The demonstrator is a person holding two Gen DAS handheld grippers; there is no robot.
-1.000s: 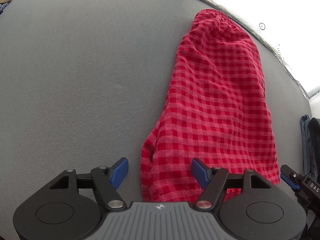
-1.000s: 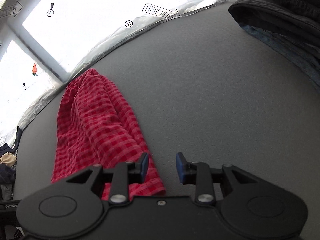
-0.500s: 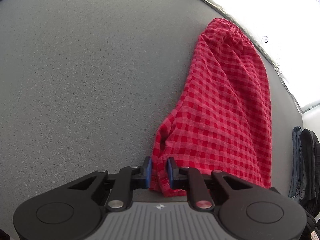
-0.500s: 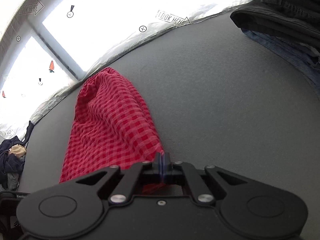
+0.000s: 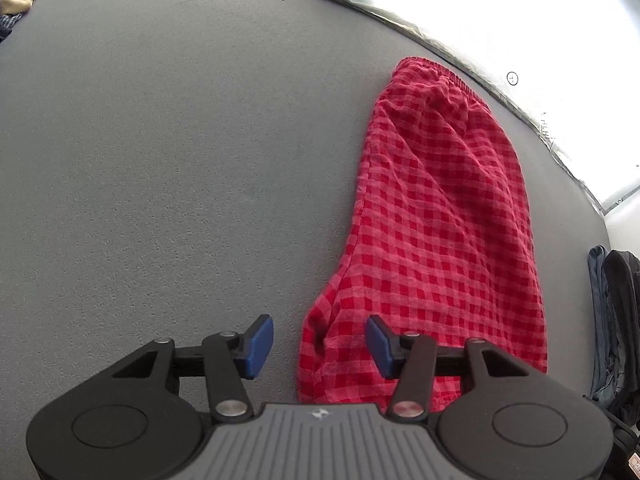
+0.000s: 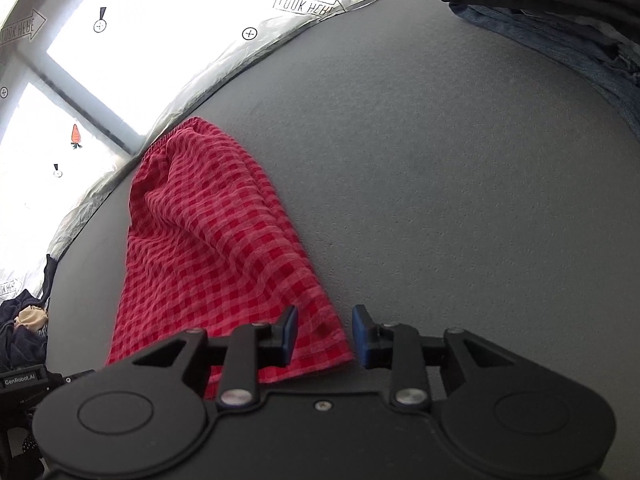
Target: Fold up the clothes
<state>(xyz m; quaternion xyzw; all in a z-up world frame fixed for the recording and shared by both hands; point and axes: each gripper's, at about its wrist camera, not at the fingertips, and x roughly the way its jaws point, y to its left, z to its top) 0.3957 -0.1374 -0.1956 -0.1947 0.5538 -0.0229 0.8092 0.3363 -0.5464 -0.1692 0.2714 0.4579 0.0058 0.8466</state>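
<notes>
- Left hand-held gripper [image 5: 319, 346] sits at the bottom of its frame, blue pads spread wide with nothing between them, straddling the near left corner of the red checked shorts [image 5: 436, 236].
- Right hand-held gripper [image 6: 325, 335] is likewise spread and empty, over the shorts' near right corner.
- Shorts lie flat on the grey tabletop [image 5: 168, 168], waistband toward the far edge.
- Dark folded clothes [image 6: 560, 8] fill the upper right.
- Bright window [image 6: 168, 8] with stickers runs behind.
</notes>
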